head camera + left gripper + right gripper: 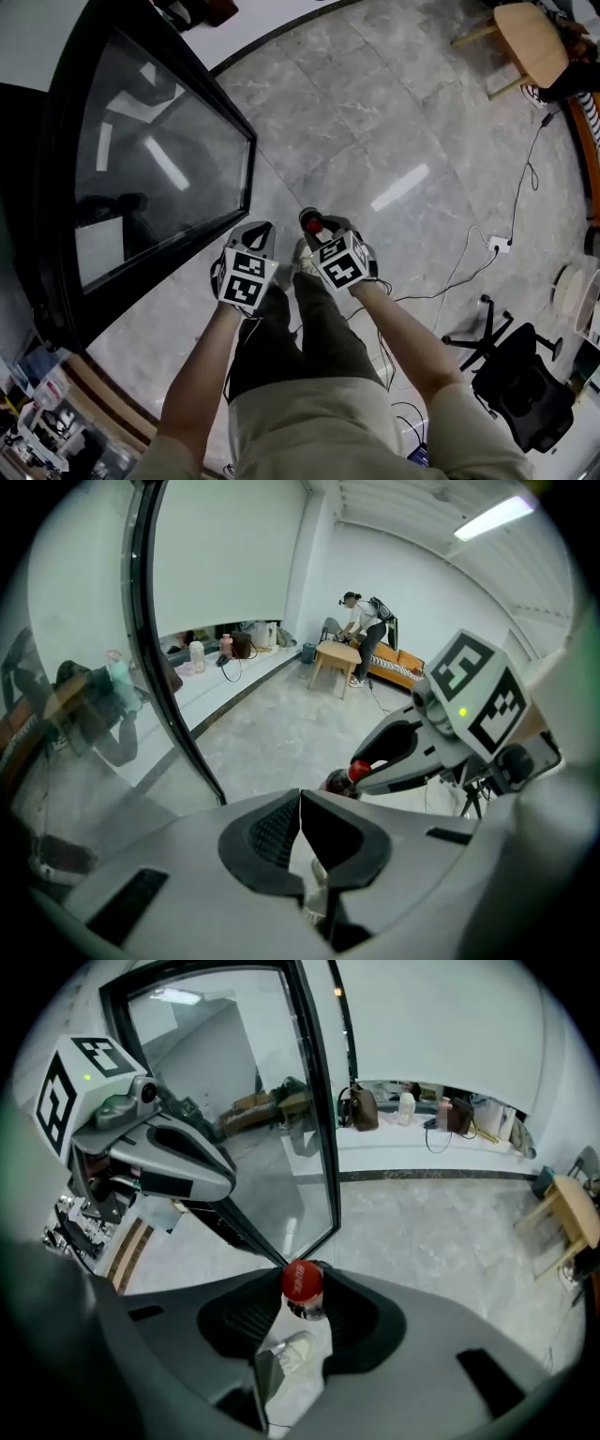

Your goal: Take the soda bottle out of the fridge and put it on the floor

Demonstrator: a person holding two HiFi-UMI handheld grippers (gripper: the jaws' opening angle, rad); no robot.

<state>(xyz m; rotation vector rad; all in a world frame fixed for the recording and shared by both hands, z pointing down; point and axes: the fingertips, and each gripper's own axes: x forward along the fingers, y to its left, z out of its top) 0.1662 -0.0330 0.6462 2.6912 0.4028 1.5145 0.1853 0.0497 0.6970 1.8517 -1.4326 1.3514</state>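
The soda bottle (302,1280) is held by its neck, just under the red cap, between the pads of the right gripper (302,1297). The jaws are closed onto it only as far as the neck allows. It is kept upright, out of the fridge and well above the floor (375,122), in front of the person's legs. Below the cap the bottle looks dark; how full it is cannot be told.

The left gripper (300,803) is carried just beside the right one. Its jaws are brought together at the tips and nothing is held in them.

The fridge's glass door (159,159), framed in black, stands open on the left. Its lower corner is seen just beyond the cap in the right gripper view. A light shoe (291,1352) is seen on the grey tiles beneath the bottle.

Farther off, a wooden stool (530,42), a black office chair (520,375) and a cable (525,169) trailed over the tiles are placed to the right. Bottles and bags (412,1105) are lined up on a low ledge by the far wall. Another person (361,621) is bent over the stool.
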